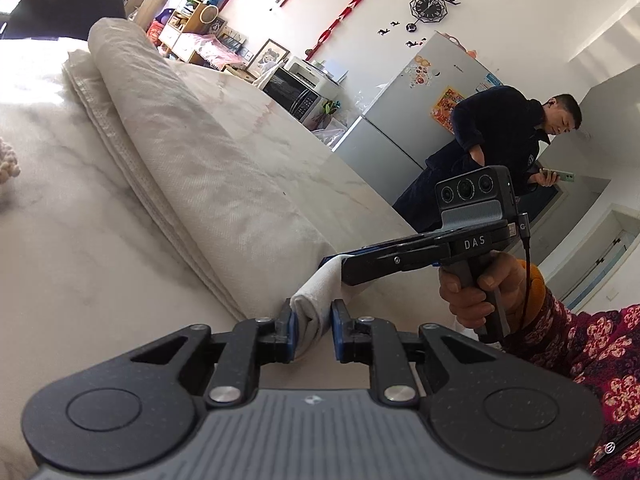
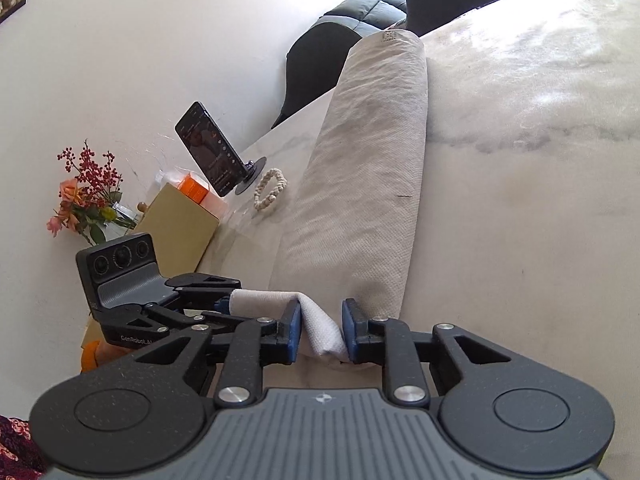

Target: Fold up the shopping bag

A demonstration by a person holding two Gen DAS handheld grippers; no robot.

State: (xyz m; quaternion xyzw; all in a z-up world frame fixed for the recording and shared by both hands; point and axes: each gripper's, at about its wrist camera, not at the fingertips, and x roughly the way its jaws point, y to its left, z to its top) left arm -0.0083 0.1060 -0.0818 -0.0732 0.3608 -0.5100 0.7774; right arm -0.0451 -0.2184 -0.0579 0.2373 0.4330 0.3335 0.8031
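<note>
A cream fabric shopping bag (image 1: 188,136) lies folded into a long strip on the marble table (image 1: 80,240); it also shows in the right wrist view (image 2: 368,184). My left gripper (image 1: 313,332) is shut on the bag's white handle (image 1: 316,300) at the near end. My right gripper (image 2: 320,334) is shut on the same handle (image 2: 324,332) a little further along. In the left wrist view the right gripper (image 1: 336,268) comes in from the right; in the right wrist view the left gripper (image 2: 224,304) comes in from the left. Both hold the handle just above the table.
A phone on a stand (image 2: 212,148), a braided coaster (image 2: 272,188), a tan box (image 2: 180,228) and flowers (image 2: 86,200) sit at the table's left side. Black chairs (image 2: 316,68) stand beyond the far edge. A man (image 1: 500,148) stands by the fridge (image 1: 416,100).
</note>
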